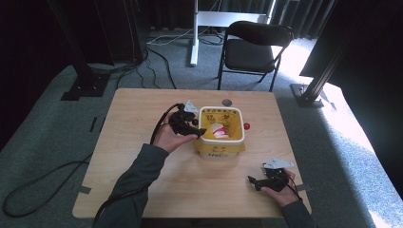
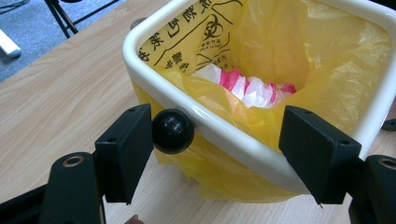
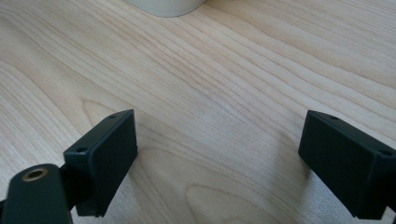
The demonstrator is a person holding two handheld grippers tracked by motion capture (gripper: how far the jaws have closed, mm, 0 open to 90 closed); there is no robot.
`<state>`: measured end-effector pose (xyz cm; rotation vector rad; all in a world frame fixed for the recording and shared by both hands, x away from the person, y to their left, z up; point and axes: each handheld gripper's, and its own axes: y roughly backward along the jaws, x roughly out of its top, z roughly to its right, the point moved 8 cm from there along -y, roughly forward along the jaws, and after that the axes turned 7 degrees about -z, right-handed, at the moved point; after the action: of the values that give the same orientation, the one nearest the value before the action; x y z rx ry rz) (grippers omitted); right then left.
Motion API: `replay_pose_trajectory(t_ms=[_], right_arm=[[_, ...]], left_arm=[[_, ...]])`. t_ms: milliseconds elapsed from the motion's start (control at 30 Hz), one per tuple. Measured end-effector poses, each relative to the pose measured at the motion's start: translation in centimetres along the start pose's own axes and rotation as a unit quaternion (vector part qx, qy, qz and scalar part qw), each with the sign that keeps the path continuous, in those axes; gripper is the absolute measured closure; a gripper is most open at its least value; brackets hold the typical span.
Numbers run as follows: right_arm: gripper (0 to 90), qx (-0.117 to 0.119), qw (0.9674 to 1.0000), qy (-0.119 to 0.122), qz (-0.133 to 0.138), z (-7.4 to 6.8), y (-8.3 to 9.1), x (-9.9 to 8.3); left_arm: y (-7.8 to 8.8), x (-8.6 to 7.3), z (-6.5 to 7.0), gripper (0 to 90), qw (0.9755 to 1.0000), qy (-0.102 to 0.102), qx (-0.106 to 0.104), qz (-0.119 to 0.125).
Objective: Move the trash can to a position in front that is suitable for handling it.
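Observation:
A white bin lined with a yellow biohazard bag stands mid-table, with a crumpled white-and-pink wrapper lying inside. My left gripper is at the bin's left rim, open wide. A small black ball rests against the inner face of one of its pads, just outside the rim; the other pad is far from it. My right gripper sits low over the table near the front right, open with nothing between its pads.
A small red ball lies on the table at the bin's right side. A grey disc sits behind the bin. The bin's base lies ahead of the right gripper. A black folding chair stands beyond the table.

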<state>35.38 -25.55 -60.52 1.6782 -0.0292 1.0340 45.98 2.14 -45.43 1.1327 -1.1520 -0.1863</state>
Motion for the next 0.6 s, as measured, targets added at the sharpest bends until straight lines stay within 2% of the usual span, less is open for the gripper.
replay_pose_trajectory(t_ms=[600], right_arm=[[10.9,0.0,1.0,0.0,0.0,0.0,0.0,0.0]], left_arm=[[-0.1,-0.68,-0.15,26.7,0.9999,0.007,-0.007,0.0]])
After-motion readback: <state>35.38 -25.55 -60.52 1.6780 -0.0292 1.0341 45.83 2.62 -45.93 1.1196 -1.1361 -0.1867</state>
